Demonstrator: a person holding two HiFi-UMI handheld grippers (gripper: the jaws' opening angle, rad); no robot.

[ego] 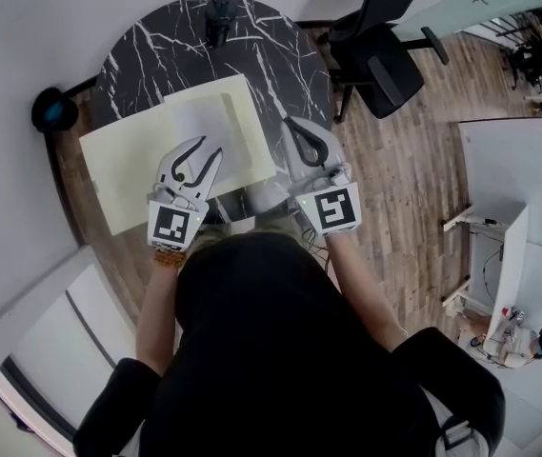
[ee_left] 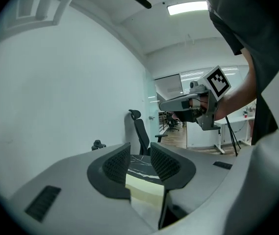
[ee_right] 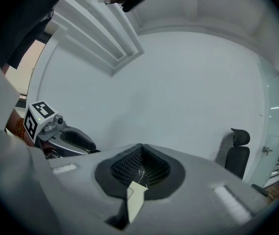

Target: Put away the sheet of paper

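A white sheet of paper lies on a larger pale yellow folder on the round black marble table. My left gripper hovers over the near edge of the white sheet, its jaws apart with nothing between them. Through the gap in the left gripper view I see the yellow folder and the marble beyond. My right gripper is over the table just right of the folder's edge, jaws closed tip to tip. In the right gripper view the pads meet and hold nothing.
A small black object stands at the table's far edge. A black office chair is at the far right of the table. A dark round thing sits by the wall at left. A white desk is further right.
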